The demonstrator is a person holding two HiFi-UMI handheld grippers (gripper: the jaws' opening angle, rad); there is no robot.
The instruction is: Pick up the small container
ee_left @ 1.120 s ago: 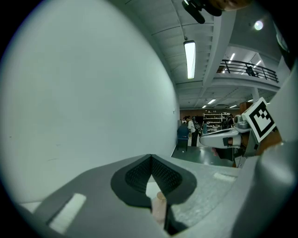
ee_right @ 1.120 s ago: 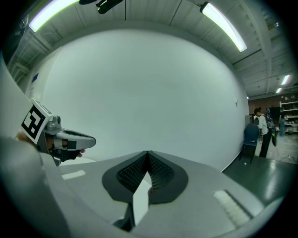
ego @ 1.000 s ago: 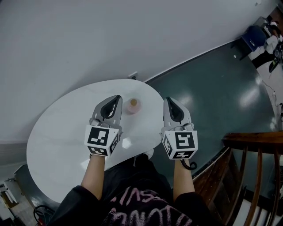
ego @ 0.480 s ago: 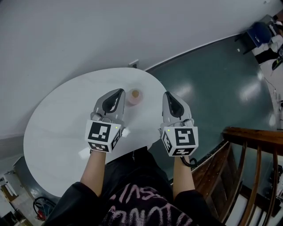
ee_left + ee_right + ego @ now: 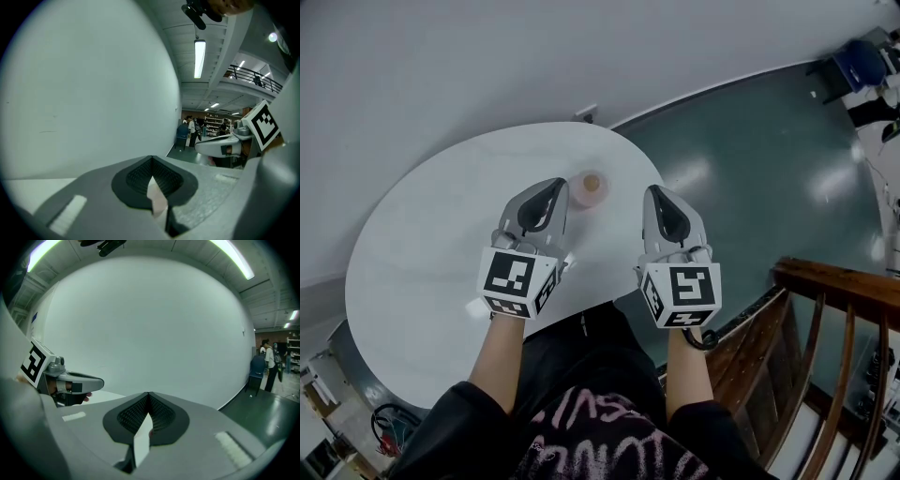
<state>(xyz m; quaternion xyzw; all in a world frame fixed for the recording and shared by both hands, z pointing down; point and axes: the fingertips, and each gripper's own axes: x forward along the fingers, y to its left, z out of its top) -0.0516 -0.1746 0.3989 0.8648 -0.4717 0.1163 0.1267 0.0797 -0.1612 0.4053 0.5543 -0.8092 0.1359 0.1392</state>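
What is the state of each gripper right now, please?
Left gripper: closed, holding nothing.
Right gripper: closed, holding nothing.

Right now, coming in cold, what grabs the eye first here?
A small pinkish container stands alone near the far edge of the round white table. The left gripper and right gripper hover on its near side, one to each side, jaws together and empty.
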